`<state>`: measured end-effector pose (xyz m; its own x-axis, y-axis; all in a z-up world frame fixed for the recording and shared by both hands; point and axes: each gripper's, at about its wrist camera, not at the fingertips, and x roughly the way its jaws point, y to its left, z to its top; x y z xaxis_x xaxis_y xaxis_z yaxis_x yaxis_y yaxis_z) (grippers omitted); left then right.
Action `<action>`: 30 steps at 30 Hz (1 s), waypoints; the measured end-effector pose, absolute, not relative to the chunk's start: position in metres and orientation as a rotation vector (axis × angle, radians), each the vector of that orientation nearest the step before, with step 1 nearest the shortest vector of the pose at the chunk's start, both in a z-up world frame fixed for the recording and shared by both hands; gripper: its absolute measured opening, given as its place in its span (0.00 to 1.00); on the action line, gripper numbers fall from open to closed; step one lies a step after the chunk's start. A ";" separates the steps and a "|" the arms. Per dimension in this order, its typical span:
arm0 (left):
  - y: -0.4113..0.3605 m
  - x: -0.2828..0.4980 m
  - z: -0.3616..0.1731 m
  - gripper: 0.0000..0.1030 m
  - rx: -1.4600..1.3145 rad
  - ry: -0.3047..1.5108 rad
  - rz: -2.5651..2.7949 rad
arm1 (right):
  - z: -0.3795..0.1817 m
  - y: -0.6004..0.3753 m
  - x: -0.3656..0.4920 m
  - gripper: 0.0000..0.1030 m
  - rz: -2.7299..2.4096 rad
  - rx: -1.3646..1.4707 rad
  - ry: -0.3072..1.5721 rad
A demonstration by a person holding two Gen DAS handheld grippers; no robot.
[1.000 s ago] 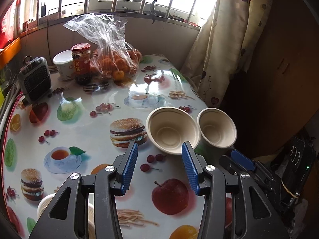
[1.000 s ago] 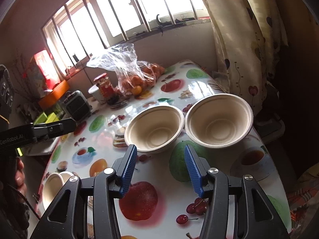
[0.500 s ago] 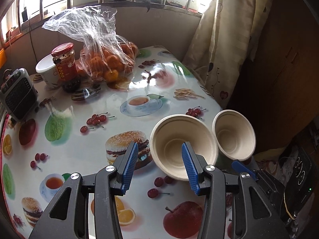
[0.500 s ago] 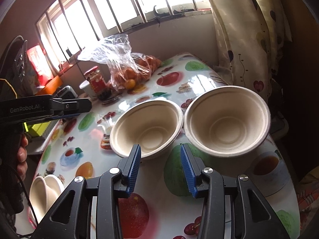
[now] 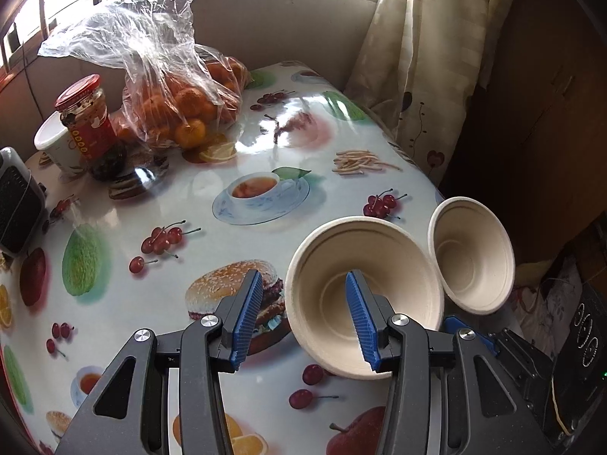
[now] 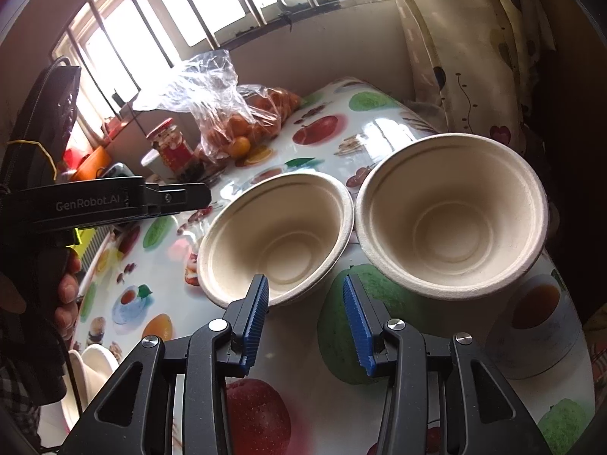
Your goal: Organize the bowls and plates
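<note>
Two empty beige pulp bowls stand side by side near the right edge of the table. In the left wrist view my left gripper (image 5: 303, 288) is open and straddles the near-left rim of the left bowl (image 5: 398, 265): one blue pad is over its inside, the other outside. Neither pad touches it. The right bowl (image 5: 470, 258) stands just beyond. In the right wrist view my right gripper (image 6: 305, 292) is open in front of the left bowl (image 6: 280, 235), its left pad just over the near rim. The right bowl (image 6: 451, 220) is to its right.
The fruit-print table (image 5: 334, 197) carries a bag of oranges (image 5: 178, 94), a red-lidded jar (image 5: 87, 117), a white cup (image 5: 57, 144) and a dark heater (image 5: 15, 208) at the back left. Pale dishes (image 6: 95, 367) sit at the near left. A curtain (image 5: 417, 57) hangs right.
Both grippers have come forward and down towards the bowls, which look larger. The left gripper's right finger now hangs over the left bowl's inside. The right gripper's jaws have narrowed a little.
</note>
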<state>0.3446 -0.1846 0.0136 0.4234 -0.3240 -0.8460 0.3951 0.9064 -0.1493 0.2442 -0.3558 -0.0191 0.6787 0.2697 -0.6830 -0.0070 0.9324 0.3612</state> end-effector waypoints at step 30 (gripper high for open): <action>-0.181 0.359 -0.009 0.14 -0.010 1.102 -0.459 | -0.023 -0.362 0.256 0.22 0.132 0.381 0.821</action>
<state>0.3587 -0.1812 -0.0090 0.3686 -0.3620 -0.8562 0.3525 0.9067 -0.2316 0.2556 -0.3617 -0.0225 0.6778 0.2599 -0.6878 0.0320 0.9241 0.3807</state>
